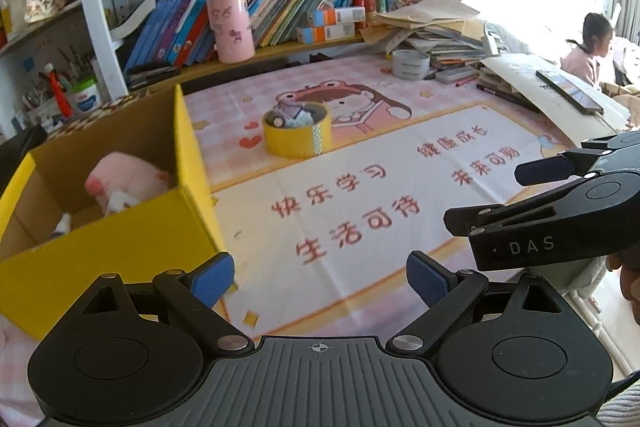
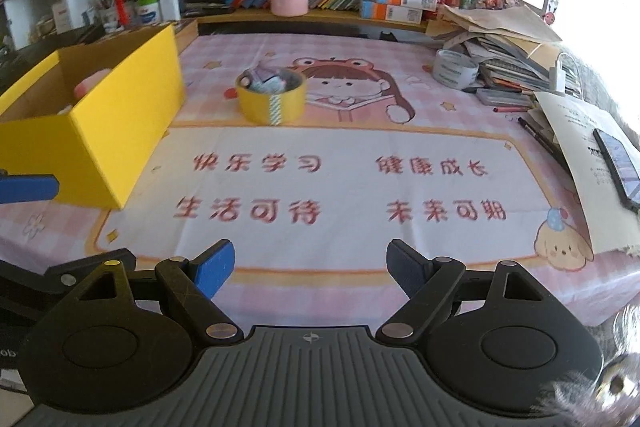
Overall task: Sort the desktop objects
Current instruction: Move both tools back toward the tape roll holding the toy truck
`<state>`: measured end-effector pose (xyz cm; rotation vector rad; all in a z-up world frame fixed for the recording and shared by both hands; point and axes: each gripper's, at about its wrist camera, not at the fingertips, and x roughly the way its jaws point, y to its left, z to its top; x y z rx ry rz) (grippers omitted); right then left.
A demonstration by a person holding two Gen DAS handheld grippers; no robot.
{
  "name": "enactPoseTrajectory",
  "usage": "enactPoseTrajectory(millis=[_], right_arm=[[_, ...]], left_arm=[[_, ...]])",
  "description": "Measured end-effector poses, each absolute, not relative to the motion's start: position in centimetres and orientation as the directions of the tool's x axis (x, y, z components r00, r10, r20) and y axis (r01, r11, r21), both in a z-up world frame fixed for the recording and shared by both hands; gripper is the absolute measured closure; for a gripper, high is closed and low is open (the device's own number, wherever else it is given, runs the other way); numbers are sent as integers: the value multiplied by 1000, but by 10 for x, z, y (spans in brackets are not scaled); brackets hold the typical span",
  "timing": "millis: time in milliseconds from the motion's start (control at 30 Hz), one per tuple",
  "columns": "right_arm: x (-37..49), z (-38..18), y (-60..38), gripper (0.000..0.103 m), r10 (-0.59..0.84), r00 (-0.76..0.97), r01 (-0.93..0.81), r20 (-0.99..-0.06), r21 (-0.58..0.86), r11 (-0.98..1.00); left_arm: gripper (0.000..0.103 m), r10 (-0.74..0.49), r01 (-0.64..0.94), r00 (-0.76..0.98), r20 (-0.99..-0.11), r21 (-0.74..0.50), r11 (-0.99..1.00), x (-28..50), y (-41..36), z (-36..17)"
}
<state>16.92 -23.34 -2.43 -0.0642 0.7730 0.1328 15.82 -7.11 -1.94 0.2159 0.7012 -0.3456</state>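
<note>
Left wrist view: the left gripper (image 1: 320, 283) hangs with jaws apart and empty over the pink desk mat (image 1: 360, 227). The yellow box (image 1: 120, 251) stands just beside its left finger, a pink plush toy (image 1: 128, 183) inside. The right gripper (image 1: 500, 195) reaches in from the right, jaws spread.

Right wrist view: its jaws are parted and empty — bare mat ahead. The yellow tape roll (image 2: 272, 103), small items inside, stands mid-mat near the box; a grey tape roll (image 2: 456, 69) and stacked papers (image 2: 500, 39) crowd the right edge.
</note>
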Motion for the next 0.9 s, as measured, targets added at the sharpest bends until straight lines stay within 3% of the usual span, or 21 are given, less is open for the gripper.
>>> enactPoseTrajectory(millis=[900], right_arm=[[271,-26,-318,21,170,714,-216,-679,17,976]], left_arm=[[8,-34,157,765,-643,135,978,256,-146,-36]])
